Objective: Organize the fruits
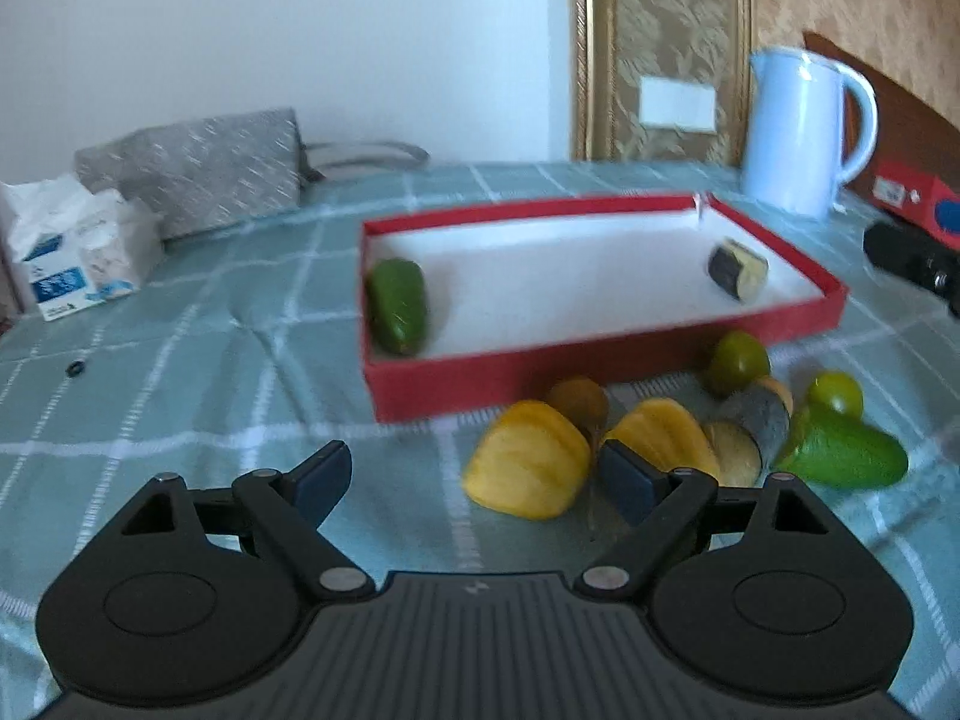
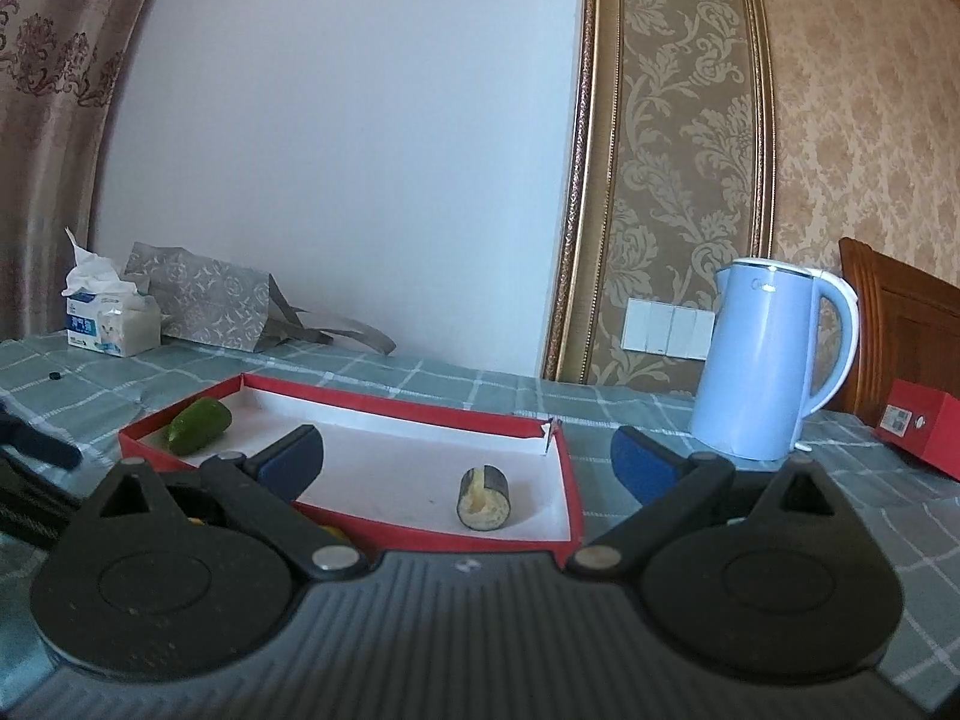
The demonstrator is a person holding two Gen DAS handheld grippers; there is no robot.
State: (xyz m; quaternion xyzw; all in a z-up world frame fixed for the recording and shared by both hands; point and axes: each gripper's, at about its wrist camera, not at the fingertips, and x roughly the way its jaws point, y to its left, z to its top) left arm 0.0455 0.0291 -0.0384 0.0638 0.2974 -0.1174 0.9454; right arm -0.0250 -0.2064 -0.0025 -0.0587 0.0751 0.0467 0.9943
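A red box (image 1: 468,375) with a white floor holds a green pepper (image 1: 397,306) at its left end and a dark-skinned piece (image 1: 738,268) at its right end. In front of the box lie two yellow pieces (image 1: 528,459), an orange-brown fruit (image 1: 579,399), two small green fruits (image 1: 737,360), a dark-skinned chunk (image 1: 759,423) and a green wedge (image 1: 846,456). My left gripper (image 1: 477,480) is open; one yellow piece lies just ahead of its jaws, untouched. My right gripper (image 2: 468,459) is open and empty over the same box (image 2: 573,516), above the dark-skinned piece (image 2: 483,498); the pepper (image 2: 200,425) lies at far left.
A light blue kettle (image 2: 771,360) stands behind the box at the right. A red carton (image 2: 924,429) lies beside it. A tissue pack (image 2: 111,324) and a grey bag (image 2: 210,306) sit at the back left. The other gripper's black part (image 1: 912,261) shows at the right edge.
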